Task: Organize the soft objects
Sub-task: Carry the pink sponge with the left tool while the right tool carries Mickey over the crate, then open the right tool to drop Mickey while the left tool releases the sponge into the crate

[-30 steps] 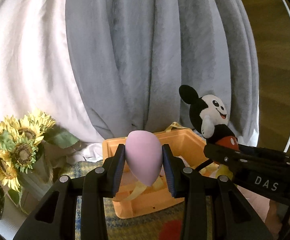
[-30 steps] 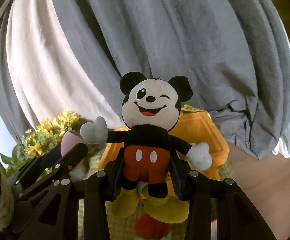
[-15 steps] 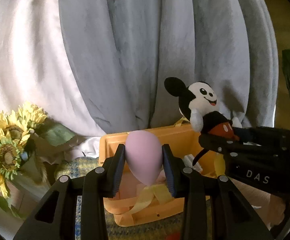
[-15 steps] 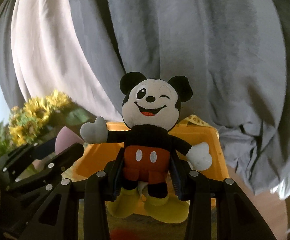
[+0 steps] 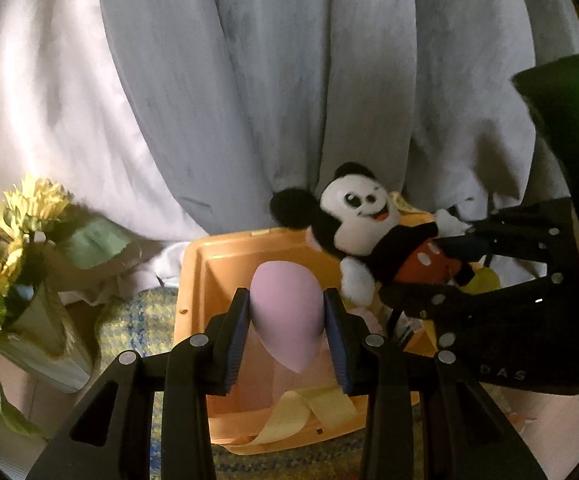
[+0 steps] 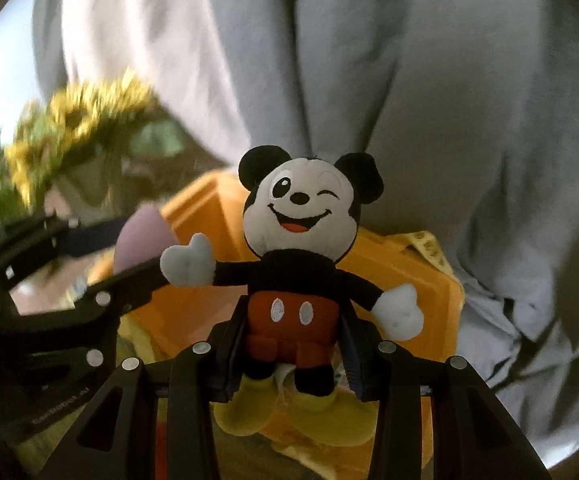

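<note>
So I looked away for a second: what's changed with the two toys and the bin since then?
Both grippers have carried their loads in over the orange bin: it now sits closer and lower in both views. The mouse plush has tipped sideways above it as seen from the left wrist. Nothing was let go: the left gripper keeps the pink sponge, the right gripper the plush.

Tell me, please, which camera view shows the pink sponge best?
The left wrist view: the pink sponge sits centred and sharp between that gripper's fingers. The right wrist view shows only a blurred part at left.
</note>
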`<state>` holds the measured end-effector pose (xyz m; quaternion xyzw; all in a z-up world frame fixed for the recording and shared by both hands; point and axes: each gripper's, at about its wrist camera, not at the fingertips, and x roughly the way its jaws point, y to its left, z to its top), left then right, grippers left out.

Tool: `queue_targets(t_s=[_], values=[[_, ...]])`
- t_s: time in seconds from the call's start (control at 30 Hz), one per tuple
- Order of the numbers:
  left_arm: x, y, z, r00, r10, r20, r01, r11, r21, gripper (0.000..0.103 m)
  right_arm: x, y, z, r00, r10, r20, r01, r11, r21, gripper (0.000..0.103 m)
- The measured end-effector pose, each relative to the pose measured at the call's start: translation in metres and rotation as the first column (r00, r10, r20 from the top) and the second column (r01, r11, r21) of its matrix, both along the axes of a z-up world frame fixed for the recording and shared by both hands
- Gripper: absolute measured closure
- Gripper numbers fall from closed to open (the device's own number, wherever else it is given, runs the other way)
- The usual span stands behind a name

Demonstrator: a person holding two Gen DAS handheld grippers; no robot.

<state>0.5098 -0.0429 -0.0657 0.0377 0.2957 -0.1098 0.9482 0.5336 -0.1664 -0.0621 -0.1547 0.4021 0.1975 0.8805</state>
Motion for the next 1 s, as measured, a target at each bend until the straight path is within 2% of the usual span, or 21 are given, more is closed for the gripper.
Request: queue_targets(t_s=[0.17,0.27,0.5,0.53,0.6,0.63,0.7,0.83,0.9,1.0], values=[[0.016,-0.001,-0.011,0.999,0.003,-0.049,-0.003,1.000,0.006,0.067,0.019,0.005,-0.018,0.992,0.065,-0.106,-0.071,0.996,-0.050,0.062],[0.024,-0.001,-0.018,0.998,0.008,-0.069,-0.006,1.000,0.020,0.067,0.025,0.008,-0.028,0.989,0.079,-0.122,-0.091,0.991,-0.099,0.062],[0.039,-0.005,-0.030,0.992,-0.006,-0.126,0.011,0.999,0.040,0.066,0.037,0.006,-0.043,0.979,0.084,-0.188,-0.107,0.988,-0.115,0.062],[0.041,-0.005,-0.031,0.991,-0.010,-0.136,0.016,0.999,0.039,0.065,0.038,0.007,-0.045,0.977,0.087,-0.197,-0.111,0.987,-0.118,0.061],[0.043,-0.005,-0.031,0.990,-0.013,-0.144,0.018,0.999,0.035,0.053,0.040,0.006,-0.048,0.973,0.090,-0.213,-0.117,0.986,-0.117,0.061],[0.043,-0.005,-0.031,0.990,-0.008,-0.142,0.013,0.999,0.036,0.051,0.041,0.006,-0.049,0.971,0.089,-0.221,-0.117,0.987,-0.115,0.060],[0.043,-0.005,-0.030,0.990,0.004,-0.140,0.002,0.999,0.043,0.043,0.043,0.005,-0.050,0.971,0.081,-0.226,-0.111,0.986,-0.126,0.059],[0.043,-0.002,-0.028,0.989,0.014,-0.144,-0.008,0.999,0.042,0.039,0.044,0.004,-0.048,0.976,0.061,-0.210,-0.094,0.984,-0.153,0.051],[0.041,-0.001,-0.024,0.990,0.028,-0.137,-0.021,0.999,0.047,0.036,0.044,0.004,-0.044,0.983,0.051,-0.178,-0.083,0.980,-0.180,0.042],[0.036,0.002,-0.017,0.992,0.033,-0.124,-0.029,0.999,0.038,0.034,0.039,0.001,-0.033,0.991,0.031,-0.131,-0.056,0.980,-0.192,0.040]])
